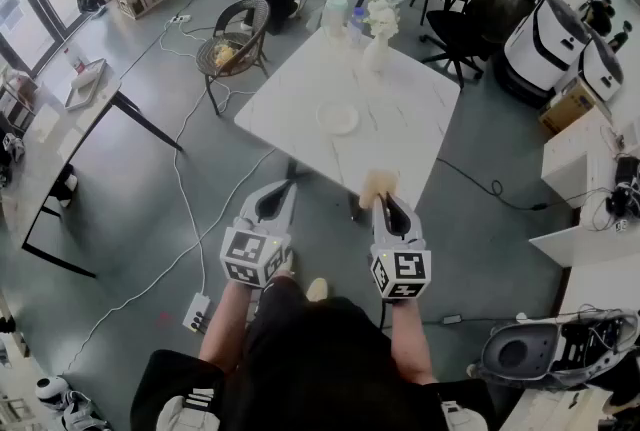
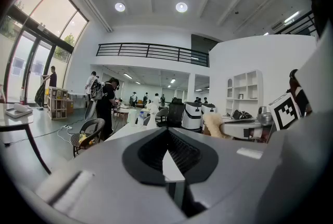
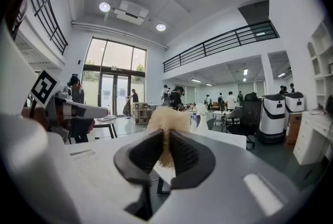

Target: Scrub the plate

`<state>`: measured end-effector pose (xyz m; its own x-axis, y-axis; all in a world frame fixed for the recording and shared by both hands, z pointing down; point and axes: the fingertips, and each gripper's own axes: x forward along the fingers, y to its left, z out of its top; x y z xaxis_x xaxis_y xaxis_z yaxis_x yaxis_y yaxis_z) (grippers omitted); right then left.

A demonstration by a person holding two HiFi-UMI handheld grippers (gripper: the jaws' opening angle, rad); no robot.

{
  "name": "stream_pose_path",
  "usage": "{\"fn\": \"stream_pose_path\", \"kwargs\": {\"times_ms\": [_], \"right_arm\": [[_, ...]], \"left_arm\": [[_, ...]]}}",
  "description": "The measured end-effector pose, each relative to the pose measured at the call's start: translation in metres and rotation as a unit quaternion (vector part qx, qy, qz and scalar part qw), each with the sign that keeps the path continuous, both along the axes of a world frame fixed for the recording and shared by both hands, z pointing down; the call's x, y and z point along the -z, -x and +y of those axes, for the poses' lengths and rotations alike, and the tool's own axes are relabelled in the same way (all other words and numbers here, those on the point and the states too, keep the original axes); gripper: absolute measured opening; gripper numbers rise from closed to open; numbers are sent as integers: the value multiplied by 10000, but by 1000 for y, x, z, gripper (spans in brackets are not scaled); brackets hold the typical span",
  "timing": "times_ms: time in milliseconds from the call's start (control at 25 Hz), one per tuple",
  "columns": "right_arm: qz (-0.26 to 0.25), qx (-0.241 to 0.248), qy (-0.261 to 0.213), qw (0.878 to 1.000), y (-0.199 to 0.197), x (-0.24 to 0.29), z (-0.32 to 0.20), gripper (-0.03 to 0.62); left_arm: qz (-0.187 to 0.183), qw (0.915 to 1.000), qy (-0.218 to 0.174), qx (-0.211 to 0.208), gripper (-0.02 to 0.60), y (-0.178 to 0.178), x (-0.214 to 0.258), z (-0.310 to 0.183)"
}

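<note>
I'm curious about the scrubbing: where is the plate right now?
In the head view the plate lies near the middle of the white table, on the person's side of the vase.

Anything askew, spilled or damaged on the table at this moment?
Nothing stands out. The plate lies flat on the table, the vase stands upright near the far edge, and no spill shows. The right gripper is shut on a tan scrubber; the left gripper is shut and empty.

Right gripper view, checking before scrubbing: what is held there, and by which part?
The right hand-held gripper pinches a tan fluffy scrubber by its near end.
</note>
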<state>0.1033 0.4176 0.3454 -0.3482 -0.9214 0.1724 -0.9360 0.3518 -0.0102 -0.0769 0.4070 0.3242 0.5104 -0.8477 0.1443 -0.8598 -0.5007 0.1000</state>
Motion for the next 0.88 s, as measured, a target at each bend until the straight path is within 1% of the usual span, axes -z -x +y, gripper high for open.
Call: {"fn": "stream_pose_path", "kwargs": {"times_ms": [280, 680, 880], "right_arm": [[-134, -7, 21, 9999, -6, 3, -4, 41], [-188, -46, 5, 9998, -19, 4, -13, 41], [-214, 0, 4, 9998, -18, 2, -29, 41]], "left_arm": [[-13, 10000, 25, -2, 6, -6, 1, -6], [-40, 9999, 82, -48, 6, -21, -1, -15], [-86, 9999, 88, -14, 6, -21, -2, -30]]}}
